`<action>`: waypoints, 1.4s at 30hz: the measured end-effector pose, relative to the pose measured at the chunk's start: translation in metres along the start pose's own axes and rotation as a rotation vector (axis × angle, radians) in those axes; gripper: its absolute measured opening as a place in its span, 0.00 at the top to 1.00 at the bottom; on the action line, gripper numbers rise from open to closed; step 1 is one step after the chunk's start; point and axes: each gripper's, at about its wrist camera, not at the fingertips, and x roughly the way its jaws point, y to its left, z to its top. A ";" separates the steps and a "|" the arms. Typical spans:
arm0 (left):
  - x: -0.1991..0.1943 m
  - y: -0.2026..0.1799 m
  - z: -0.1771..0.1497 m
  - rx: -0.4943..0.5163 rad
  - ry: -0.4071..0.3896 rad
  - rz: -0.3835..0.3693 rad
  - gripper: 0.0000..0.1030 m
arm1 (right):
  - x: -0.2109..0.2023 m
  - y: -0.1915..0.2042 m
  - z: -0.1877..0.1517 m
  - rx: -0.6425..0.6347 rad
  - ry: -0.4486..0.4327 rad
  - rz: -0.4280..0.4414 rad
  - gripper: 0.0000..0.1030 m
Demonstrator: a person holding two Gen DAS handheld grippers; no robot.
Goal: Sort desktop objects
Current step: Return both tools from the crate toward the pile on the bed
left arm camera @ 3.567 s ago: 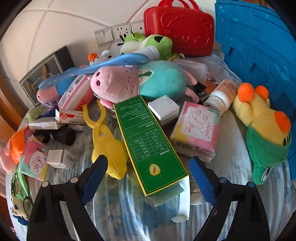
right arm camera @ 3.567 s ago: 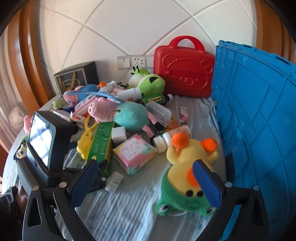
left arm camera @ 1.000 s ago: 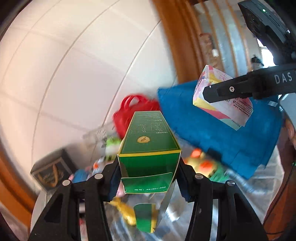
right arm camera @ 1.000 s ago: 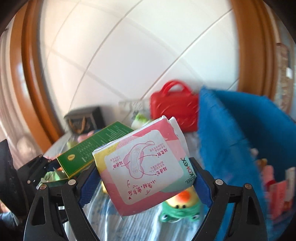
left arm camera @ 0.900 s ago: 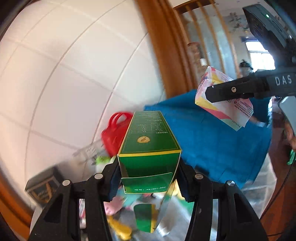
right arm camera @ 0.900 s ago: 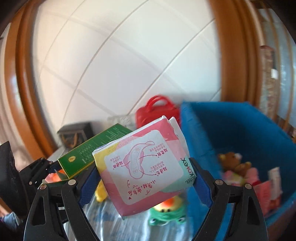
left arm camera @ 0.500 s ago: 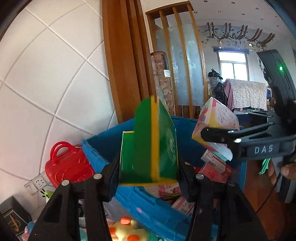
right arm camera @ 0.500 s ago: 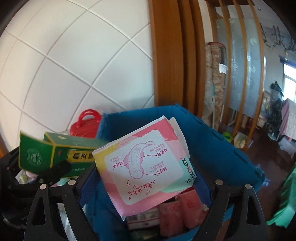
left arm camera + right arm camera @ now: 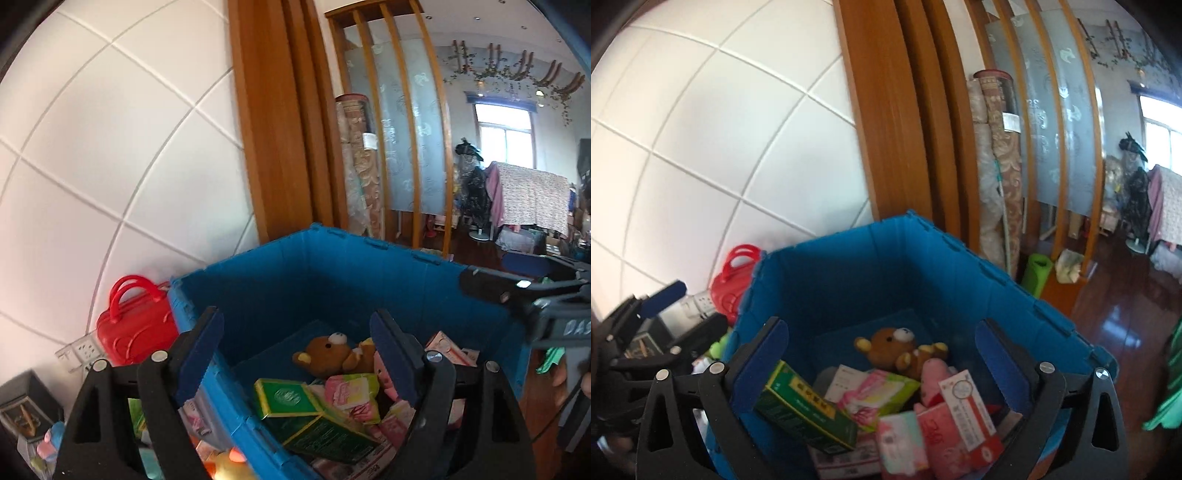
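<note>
Hovering over blue bin, left gripper and right gripper opening, empty (drop step); next, fetch more desk clutter.

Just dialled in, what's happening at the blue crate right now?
A person holds both grippers over the blue plastic crate. The left gripper and right gripper are opening with nothing between their jaws. The long green cardboard box and pink wrapped pad pack lie inside on the pile, near a brown plush bear. More toys remain outside by the red toy suitcase.
</note>
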 end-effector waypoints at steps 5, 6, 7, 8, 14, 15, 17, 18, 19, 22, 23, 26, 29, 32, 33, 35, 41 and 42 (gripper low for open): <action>-0.030 0.017 -0.032 -0.021 -0.014 0.083 0.21 | -0.012 0.013 -0.010 0.006 -0.033 0.075 0.00; -0.040 0.022 -0.040 -0.021 -0.015 0.100 0.21 | -0.014 0.018 -0.012 -0.001 -0.031 0.082 0.00; -0.046 0.027 -0.047 -0.023 -0.020 0.117 0.21 | -0.016 0.026 -0.013 -0.012 -0.026 0.091 0.00; -0.054 0.032 -0.053 -0.027 -0.025 0.138 0.21 | -0.018 0.034 -0.015 -0.019 -0.024 0.099 0.00; -0.106 0.081 -0.099 -0.041 -0.028 0.265 0.21 | -0.032 0.092 -0.027 -0.071 -0.024 0.157 0.00; -0.114 0.092 -0.110 -0.042 -0.018 0.289 0.21 | -0.033 0.103 -0.030 -0.086 -0.024 0.167 0.00; -0.127 0.114 -0.130 -0.049 0.008 0.320 0.21 | -0.035 0.129 -0.039 -0.116 -0.015 0.179 0.00; -0.134 0.126 -0.141 -0.054 0.025 0.339 0.21 | -0.035 0.141 -0.044 -0.124 -0.008 0.191 0.00; -0.139 0.138 -0.152 -0.057 0.044 0.358 0.21 | -0.035 0.155 -0.051 -0.130 0.004 0.213 0.00; -0.153 0.170 -0.178 -0.071 0.096 0.415 0.21 | -0.031 0.191 -0.068 -0.151 0.045 0.261 0.00; -0.158 0.182 -0.187 -0.082 0.114 0.425 0.21 | -0.029 0.205 -0.076 -0.163 0.061 0.280 0.00; -0.166 0.208 -0.205 -0.117 0.141 0.444 0.21 | -0.019 0.244 -0.101 -0.212 0.116 0.333 0.00; -0.174 0.229 -0.221 -0.128 0.140 0.461 0.21 | 0.002 0.274 -0.131 -0.255 0.199 0.344 0.00; -0.171 0.242 -0.225 -0.140 0.139 0.467 0.21 | 0.028 0.287 -0.161 -0.280 0.271 0.332 0.00; -0.169 0.244 -0.226 -0.139 0.132 0.469 0.21 | 0.037 0.289 -0.170 -0.284 0.303 0.334 0.00; -0.163 0.247 -0.227 -0.141 0.128 0.479 0.21 | 0.057 0.288 -0.189 -0.288 0.368 0.353 0.00; -0.132 0.258 -0.245 -0.154 0.178 0.439 0.21 | 0.126 0.289 -0.235 -0.374 0.562 0.256 0.00; -0.127 0.258 -0.249 -0.153 0.192 0.434 0.21 | 0.132 0.285 -0.241 -0.364 0.584 0.265 0.00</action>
